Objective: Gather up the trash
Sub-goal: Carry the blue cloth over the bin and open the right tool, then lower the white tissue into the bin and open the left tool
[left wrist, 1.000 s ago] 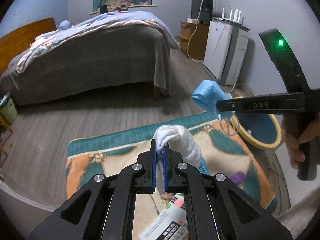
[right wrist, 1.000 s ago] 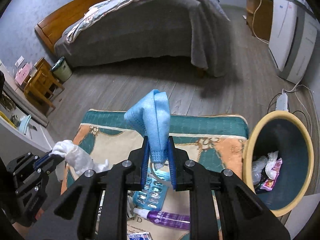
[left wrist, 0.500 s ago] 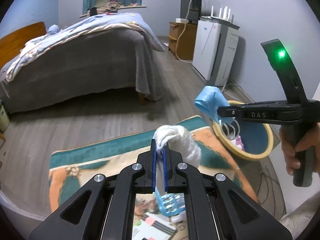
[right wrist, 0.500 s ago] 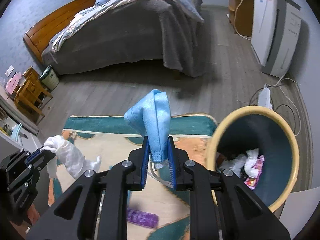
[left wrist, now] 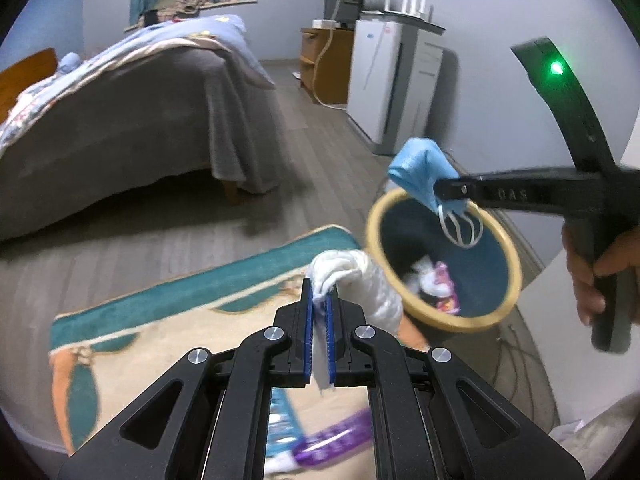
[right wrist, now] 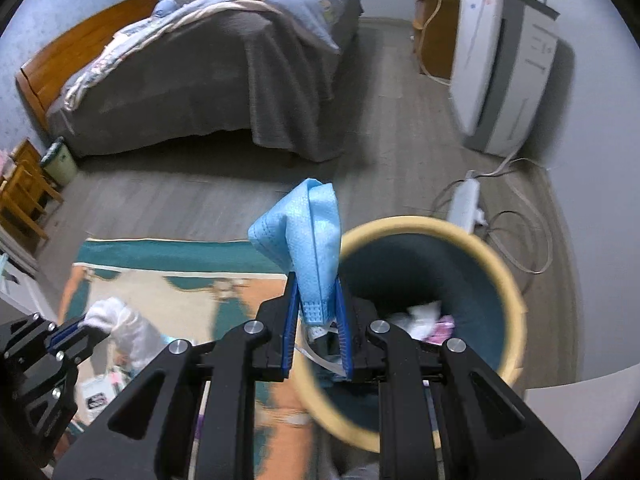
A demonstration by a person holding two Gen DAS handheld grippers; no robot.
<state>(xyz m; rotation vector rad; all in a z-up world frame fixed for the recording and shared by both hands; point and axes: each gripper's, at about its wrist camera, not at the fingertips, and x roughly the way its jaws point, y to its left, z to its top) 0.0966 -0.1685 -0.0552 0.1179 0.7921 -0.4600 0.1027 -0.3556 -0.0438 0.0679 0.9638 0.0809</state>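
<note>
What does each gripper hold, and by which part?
Left gripper: crumpled white glove, by one bunched end. Right gripper: folded blue face mask, by its lower edge.

My room is dim and bluish, evenly lit without glare. A soft shadow pools under the grey-draped bed [left wrist: 120,128]. Fisheye bending curves every edge into black corners. Motion smears the patterned teal-and-cream rug [right wrist: 168,280] and the yellow-rimmed round bin [right wrist: 508,300].

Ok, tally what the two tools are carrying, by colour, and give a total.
Blue: 1, the face mask in the right tool.
White: 1, the glove in the left tool.
Total: 2.
</note>
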